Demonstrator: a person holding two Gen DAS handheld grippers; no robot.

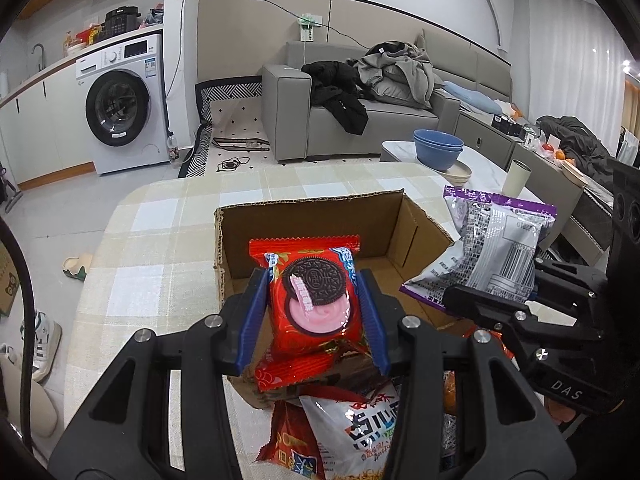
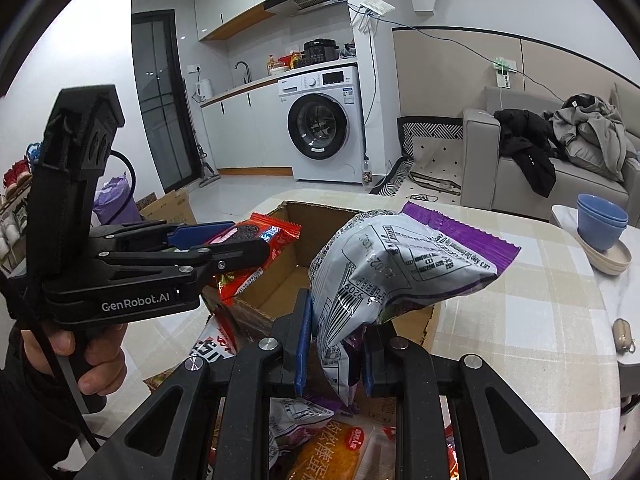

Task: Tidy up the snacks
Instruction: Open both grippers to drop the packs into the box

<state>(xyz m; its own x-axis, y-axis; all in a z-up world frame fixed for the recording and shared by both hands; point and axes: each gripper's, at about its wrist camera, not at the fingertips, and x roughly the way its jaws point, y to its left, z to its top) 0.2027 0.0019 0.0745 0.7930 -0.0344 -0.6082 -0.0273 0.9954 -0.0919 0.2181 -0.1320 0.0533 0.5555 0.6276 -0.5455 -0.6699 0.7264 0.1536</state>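
Observation:
My left gripper [image 1: 316, 312] is shut on a red cookie packet [image 1: 312, 300] and holds it above the near edge of an open cardboard box [image 1: 304, 236]; it also shows from the side in the right wrist view [image 2: 224, 246]. My right gripper [image 2: 334, 344] is shut on the corner of a silver and purple snack bag [image 2: 400, 268], held over the box [image 2: 288, 276]. The bag also shows in the left wrist view [image 1: 492, 256]. More snack packets [image 1: 360, 428] lie on the table under both grippers, partly hidden.
The box stands on a checked tablecloth [image 1: 168, 240]. Blue bowls on a plate [image 2: 600, 232] and a cup [image 1: 516, 178] stand at the far right. A small beige case [image 2: 622, 334] lies on the right. A sofa with clothes [image 1: 360, 92] is beyond the table.

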